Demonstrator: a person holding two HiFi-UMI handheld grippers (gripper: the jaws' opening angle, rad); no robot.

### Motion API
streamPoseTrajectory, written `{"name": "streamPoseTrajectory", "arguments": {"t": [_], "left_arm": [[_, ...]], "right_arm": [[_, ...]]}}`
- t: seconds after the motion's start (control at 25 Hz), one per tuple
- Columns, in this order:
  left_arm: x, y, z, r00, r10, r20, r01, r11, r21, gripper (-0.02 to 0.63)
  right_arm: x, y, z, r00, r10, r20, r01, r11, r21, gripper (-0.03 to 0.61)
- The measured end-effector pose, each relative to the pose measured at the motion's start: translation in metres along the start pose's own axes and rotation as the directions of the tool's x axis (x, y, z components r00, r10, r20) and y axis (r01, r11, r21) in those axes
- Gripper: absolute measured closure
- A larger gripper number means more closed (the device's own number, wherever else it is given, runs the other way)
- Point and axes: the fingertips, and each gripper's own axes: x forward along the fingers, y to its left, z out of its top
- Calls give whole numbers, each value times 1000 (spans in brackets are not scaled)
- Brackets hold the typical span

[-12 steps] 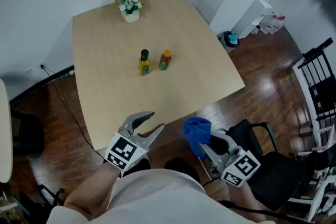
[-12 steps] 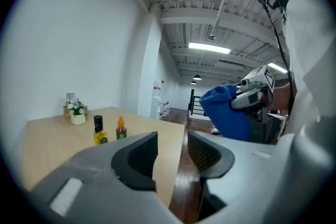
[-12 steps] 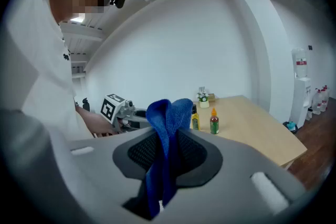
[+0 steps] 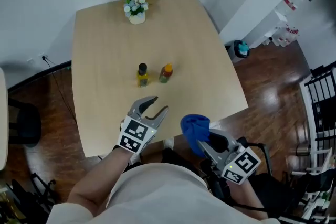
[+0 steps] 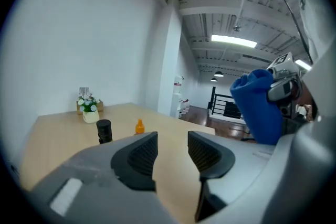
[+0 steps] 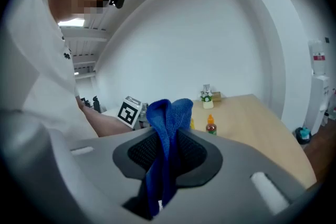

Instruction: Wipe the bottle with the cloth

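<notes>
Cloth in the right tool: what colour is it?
Blue. The cloth shows best in the right gripper view.

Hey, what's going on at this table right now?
A person stands at the near edge of the table with a gripper in each hand. The right gripper is clamped on a blue cloth. The left gripper is open and empty, aimed toward a black-capped bottle and an orange-capped bottle standing mid-table. Neither bottle is touched; wiping hasn't begun.
</notes>
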Motion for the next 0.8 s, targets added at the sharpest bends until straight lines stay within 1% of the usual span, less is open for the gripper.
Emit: {"name": "streamPoseTrajectory", "arguments": {"t": [0.12,0.28,0.44,0.52,0.72,0.76,0.8], "left_arm": [[43,28,11,994,107,5,-107,994,-7,422],[100,62,10,982,184,-34,-186,982,-43,410],[137,94,2,953,292,-81,-296,955,-32,405],[149,105,-9,940,323,-112,-329,943,-40,388],[174,121,-22,922,357,-147,-367,929,-45,387],[177,123,-23,920,362,-152,-372,927,-43,390],[179,124,-24,918,364,-155,-374,926,-43,408]], "right_arm": [[-2,-39,16,1000,28,-4,-28,999,-19,486],[-13,-86,21,998,48,-40,-49,999,-23,486],[-25,-123,18,997,49,-63,-49,999,-7,486],[-33,-136,15,996,50,-69,-50,999,4,486],[-46,-168,4,996,44,-81,-42,999,27,486],[-48,-172,2,996,44,-81,-41,999,31,486],[-49,-175,1,996,43,-81,-40,999,34,486]]}}
